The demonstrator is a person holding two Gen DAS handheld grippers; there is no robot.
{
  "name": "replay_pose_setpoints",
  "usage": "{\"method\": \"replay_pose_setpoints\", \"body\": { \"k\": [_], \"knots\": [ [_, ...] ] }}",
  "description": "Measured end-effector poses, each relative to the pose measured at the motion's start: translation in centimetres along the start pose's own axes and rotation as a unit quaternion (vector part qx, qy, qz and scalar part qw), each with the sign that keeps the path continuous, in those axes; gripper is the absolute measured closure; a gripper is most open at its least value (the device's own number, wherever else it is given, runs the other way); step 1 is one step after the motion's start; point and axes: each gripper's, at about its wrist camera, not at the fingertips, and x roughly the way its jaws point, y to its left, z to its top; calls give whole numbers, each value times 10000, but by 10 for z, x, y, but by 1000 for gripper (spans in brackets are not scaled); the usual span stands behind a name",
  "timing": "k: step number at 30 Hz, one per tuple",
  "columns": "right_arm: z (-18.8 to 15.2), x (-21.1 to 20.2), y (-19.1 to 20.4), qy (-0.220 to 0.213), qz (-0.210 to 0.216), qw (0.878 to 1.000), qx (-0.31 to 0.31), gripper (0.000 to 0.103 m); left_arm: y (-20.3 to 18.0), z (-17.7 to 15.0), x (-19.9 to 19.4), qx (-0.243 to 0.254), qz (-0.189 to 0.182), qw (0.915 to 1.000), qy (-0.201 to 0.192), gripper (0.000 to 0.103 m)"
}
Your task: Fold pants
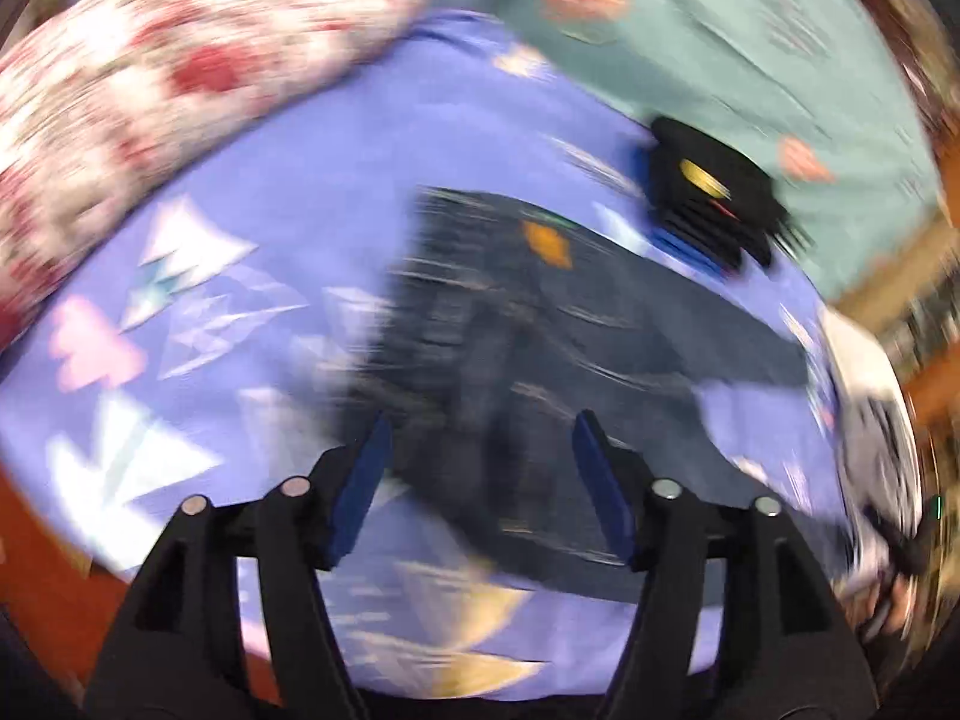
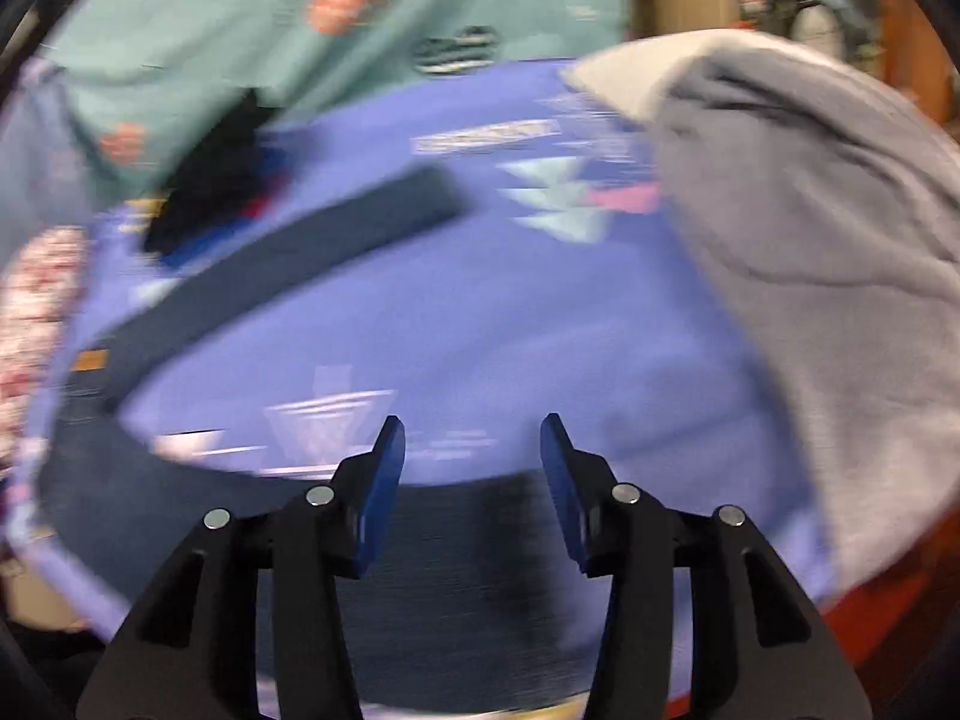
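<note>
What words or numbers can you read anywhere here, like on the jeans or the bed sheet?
None can be read.
Orange patch on the jeans: too blurred to tell if it carries letters.
White strip printed on the purple sheet: may hold text, but it is smeared.
Green blanket: only blurred shapes.

Dark blue denim pants [image 1: 540, 348] with an orange patch, periwinkle bedsheet [image 1: 336, 138] with white geometric shapes, red-and-white floral pillow [image 1: 180, 60], teal blanket [image 1: 750, 30], grey cloth [image 2: 810, 240]
</note>
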Motion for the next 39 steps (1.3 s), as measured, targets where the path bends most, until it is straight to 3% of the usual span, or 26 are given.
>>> {"method": "replay_pose_setpoints", "body": {
  "k": [1,3,5,7,10,12,13,15,18,24,27,30,32,36,39],
  "knots": [
    [-3,6,17,195,340,9991,-135,55,-20,-4,15,305,-69,9994,125,29],
    [-11,23,37,528,577,9964,-338,54,-34,-11,41,519,-41,9979,374,29],
    [-24,50,43,963,532,9932,-377,54,-26,-23,79,383,41,9954,879,29],
    [-38,76,32,1366,443,9895,-131,53,-18,-31,83,361,-70,9958,842,29],
    [-36,66,34,1245,480,9909,-160,54,-22,-22,67,487,-194,9941,953,29],
    [-27,54,45,988,586,9927,-361,53,-22,-4,52,570,-238,9953,750,27],
    [-19,47,56,837,639,9931,-510,51,-20,15,40,691,-38,9963,506,25],
    [-2,43,72,617,696,9927,-762,45,-11,48,32,821,197,9962,222,10],
    [25,47,91,489,856,9904,-971,39,8,97,51,1121,386,9928,167,9],
    [36,100,132,954,1005,9848,-1049,39,42,166,144,1413,85,9854,941,9],
    [39,116,137,1123,983,9835,-1023,39,48,175,183,1178,-177,9838,1343,11],
    [45,129,142,1211,921,9831,-1017,39,41,171,186,1166,-725,9788,1521,14],
    [50,135,146,1231,885,9828,-1056,39,33,169,180,1226,-710,9782,1518,14],
    [54,147,156,1296,950,9805,-1135,39,42,163,172,822,-725,9763,1868,18],
    [50,156,167,1370,1059,9770,-1244,39,43,158,167,689,-912,9759,1860,18]
  ]
}}
